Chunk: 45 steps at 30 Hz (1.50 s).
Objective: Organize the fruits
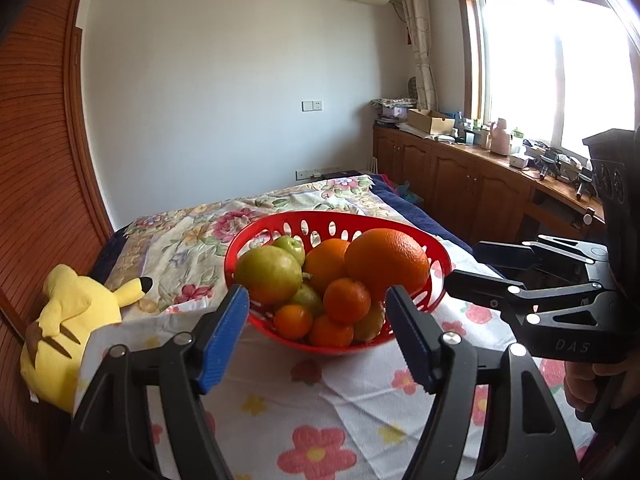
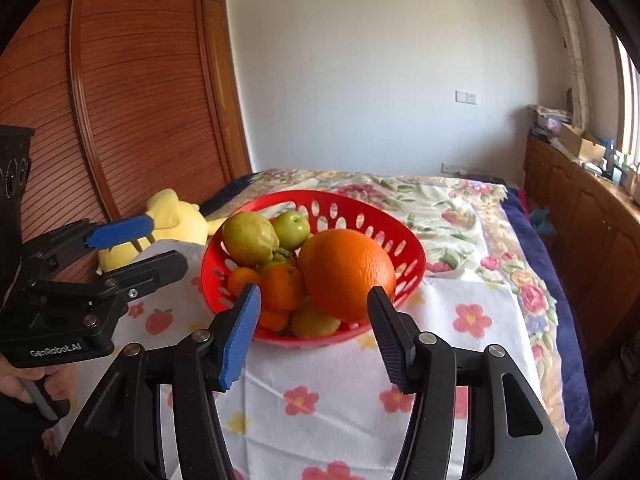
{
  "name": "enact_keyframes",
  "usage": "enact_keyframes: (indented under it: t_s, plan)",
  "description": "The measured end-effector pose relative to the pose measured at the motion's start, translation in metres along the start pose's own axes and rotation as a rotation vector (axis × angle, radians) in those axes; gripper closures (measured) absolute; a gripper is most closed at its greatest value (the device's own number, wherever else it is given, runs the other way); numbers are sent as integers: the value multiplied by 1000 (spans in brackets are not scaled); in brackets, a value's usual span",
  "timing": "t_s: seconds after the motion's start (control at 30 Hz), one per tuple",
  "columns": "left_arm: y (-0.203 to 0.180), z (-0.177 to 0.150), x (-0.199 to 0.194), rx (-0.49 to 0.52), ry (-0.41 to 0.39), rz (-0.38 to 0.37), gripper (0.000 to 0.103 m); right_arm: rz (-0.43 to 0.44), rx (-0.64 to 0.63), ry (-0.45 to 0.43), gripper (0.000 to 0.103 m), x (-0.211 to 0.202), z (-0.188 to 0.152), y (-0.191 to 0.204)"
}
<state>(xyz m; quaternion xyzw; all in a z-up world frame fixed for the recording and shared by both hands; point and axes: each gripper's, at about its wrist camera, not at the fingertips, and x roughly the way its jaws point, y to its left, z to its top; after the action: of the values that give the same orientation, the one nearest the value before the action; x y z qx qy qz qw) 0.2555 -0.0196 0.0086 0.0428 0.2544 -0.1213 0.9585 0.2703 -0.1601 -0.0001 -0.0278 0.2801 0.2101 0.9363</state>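
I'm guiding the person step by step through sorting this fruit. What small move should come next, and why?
Probably ease the right gripper forward to the big orange. Both grippers are open and empty, short of the red basket. The orange sits on top of the pile at the right, unobstructed, whereas the left gripper faces smaller fruit packed lower down.

Yellow plush [image 1: 68, 320] on floral cloth [image 1: 312, 408]; wood cabinets [image 1: 460, 176] by window.
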Motion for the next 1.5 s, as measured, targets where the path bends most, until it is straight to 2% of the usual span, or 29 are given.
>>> enact_keyframes:
  t_s: [0.1, 0.23, 0.4, 0.53, 0.83, 1.37, 1.5]
  plan:
    - [-2, -7, -5, 14, -2, 32, 30, -16, 4, -8, 40, -5, -7, 4]
    - [-3, -16, -16, 19, -20, 40, 12, -32, 18, -17, 35, -12, -15, 7]
    - [2, -23, -24, -8, -18, 42, 5, -58, 29, -35, 27, -21, -22, 10]
    - [5, -26, -35, -26, -34, 55, 4, -77, 32, -48, 22, -26, -22, 13]
    - [10, -34, -65, -93, -57, 82, 4, -100, 21, -90, 20, -47, -23, 24]
    - [1, -42, -135, -101, -100, 98, 4, -126, 14, -189, 19, -111, -32, 51]
    - [-4, -45, -152, -89, -100, 121, 4, -141, 7, -204, 19, -127, -36, 57]
